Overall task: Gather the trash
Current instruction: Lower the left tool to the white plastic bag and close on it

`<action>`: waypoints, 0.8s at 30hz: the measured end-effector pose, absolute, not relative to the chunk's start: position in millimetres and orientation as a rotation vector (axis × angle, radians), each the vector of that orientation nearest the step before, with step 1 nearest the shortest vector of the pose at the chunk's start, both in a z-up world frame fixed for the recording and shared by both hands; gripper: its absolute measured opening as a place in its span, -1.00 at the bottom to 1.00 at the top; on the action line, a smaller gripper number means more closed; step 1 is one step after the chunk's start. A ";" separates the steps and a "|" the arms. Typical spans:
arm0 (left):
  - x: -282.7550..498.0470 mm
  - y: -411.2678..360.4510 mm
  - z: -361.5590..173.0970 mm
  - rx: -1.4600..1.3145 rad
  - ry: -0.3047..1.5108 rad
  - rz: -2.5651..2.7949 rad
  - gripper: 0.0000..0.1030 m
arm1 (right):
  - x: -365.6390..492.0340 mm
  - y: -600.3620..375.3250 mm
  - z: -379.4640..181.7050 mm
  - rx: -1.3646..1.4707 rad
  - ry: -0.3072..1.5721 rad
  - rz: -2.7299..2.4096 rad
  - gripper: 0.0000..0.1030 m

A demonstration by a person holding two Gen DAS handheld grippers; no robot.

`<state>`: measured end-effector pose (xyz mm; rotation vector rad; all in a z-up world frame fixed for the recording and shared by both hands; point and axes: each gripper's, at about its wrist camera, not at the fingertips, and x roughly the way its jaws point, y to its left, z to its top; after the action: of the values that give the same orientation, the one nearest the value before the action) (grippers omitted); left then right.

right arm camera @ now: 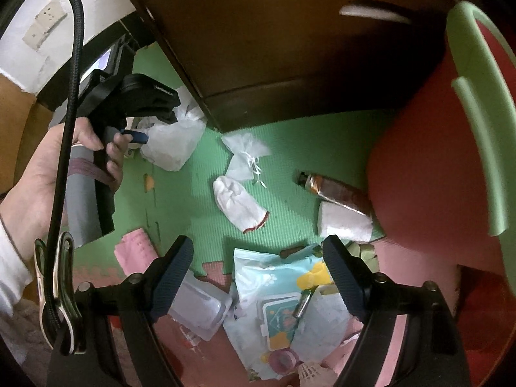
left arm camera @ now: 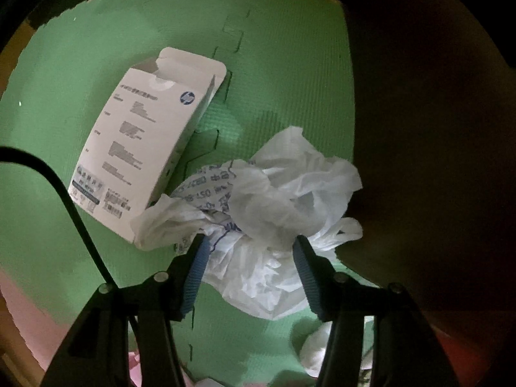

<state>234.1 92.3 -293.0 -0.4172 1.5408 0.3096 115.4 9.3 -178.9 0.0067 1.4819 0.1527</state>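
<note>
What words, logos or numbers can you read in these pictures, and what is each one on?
"hp", round blue logo: white box.
Box's text blocks and barcode labels: too blurred to read.
"057", among upside-down blue print: plastic bag; the rest is unreadable.
Wipes pack: pictures only, nothing legible.
Left gripper's camera lettering: too small.

Left gripper point(left arm camera: 250, 242) fingers point(left arm camera: 196, 264) straddle crumpled plastic bag point(left arm camera: 274, 213) beside white box point(left arm camera: 145, 148).
</note>
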 end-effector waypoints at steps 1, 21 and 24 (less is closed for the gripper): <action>234.9 89.7 -294.1 -0.403 1.541 0.311 0.10 | 115.9 8.1 -179.9 0.012 1.484 0.155 0.65; 240.1 36.7 -316.2 -0.236 1.598 0.267 0.33 | 119.7 1.2 -191.6 0.036 1.502 0.142 0.58; 236.1 43.2 -315.8 -0.197 1.596 0.243 0.24 | 121.5 1.0 -191.9 0.045 1.502 0.146 0.53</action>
<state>236.1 43.2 -315.8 -0.1965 1.5961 0.2426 121.5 1.0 -191.9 0.0447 1.5022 0.1465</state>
